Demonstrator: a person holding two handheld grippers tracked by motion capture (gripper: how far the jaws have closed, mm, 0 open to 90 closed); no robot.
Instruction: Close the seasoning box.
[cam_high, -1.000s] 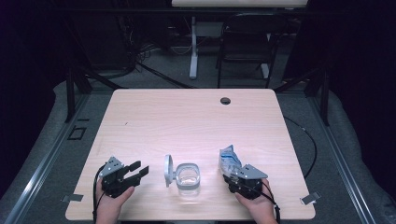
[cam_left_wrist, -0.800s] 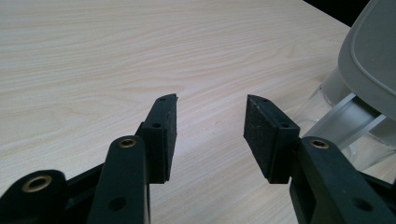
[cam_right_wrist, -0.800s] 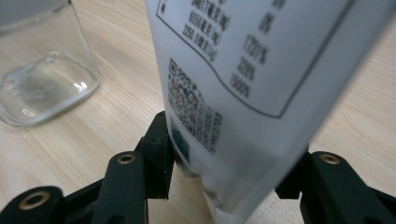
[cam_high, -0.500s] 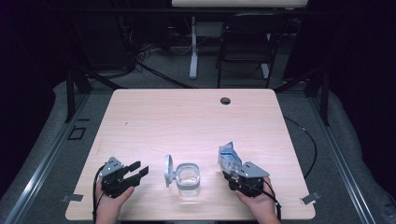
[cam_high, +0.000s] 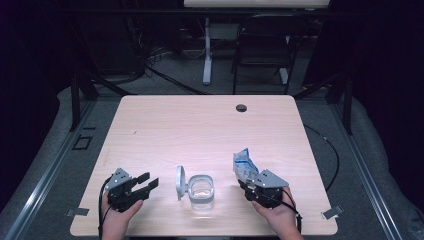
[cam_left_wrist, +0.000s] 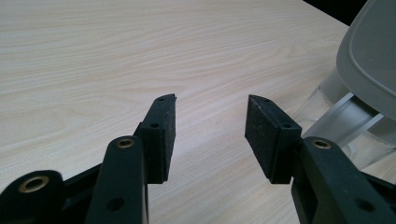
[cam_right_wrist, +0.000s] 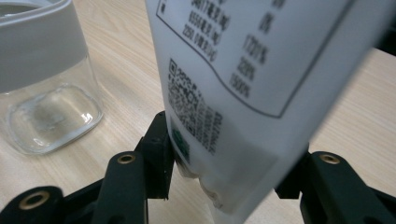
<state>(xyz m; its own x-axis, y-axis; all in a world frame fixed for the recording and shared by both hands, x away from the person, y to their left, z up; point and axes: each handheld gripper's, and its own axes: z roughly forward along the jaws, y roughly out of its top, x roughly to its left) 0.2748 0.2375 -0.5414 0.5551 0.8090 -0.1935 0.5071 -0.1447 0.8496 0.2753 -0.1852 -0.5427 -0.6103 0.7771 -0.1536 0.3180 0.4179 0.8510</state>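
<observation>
Since the earlier frames almost nothing has shifted: the right gripper (cam_high: 253, 189) sits a touch nearer the table's front edge, still clamping the packet, while the left gripper and the jar lie as they did.

Nearest the person, both hands rest at the front edge of the light wooden table (cam_high: 210, 125). The right gripper's jaws are closed on the lower end of a white and blue packet (cam_high: 244, 164), which stands up from them and leans slightly away; in the right gripper view the packet (cam_right_wrist: 243, 88) shows printed text and a square code. The left gripper (cam_high: 145, 182) hovers low with its jaws parted and nothing between them, the bare wood visible in the gap in the left gripper view (cam_left_wrist: 211, 135).

Between the two grippers stands a clear glass jar (cam_high: 201, 191) with a grey rim, its hinged grey lid (cam_high: 180, 183) swung open and standing upright on the jar's left side.

Farther off, a small dark hole (cam_high: 241, 108) sits near the table's back edge.
</observation>
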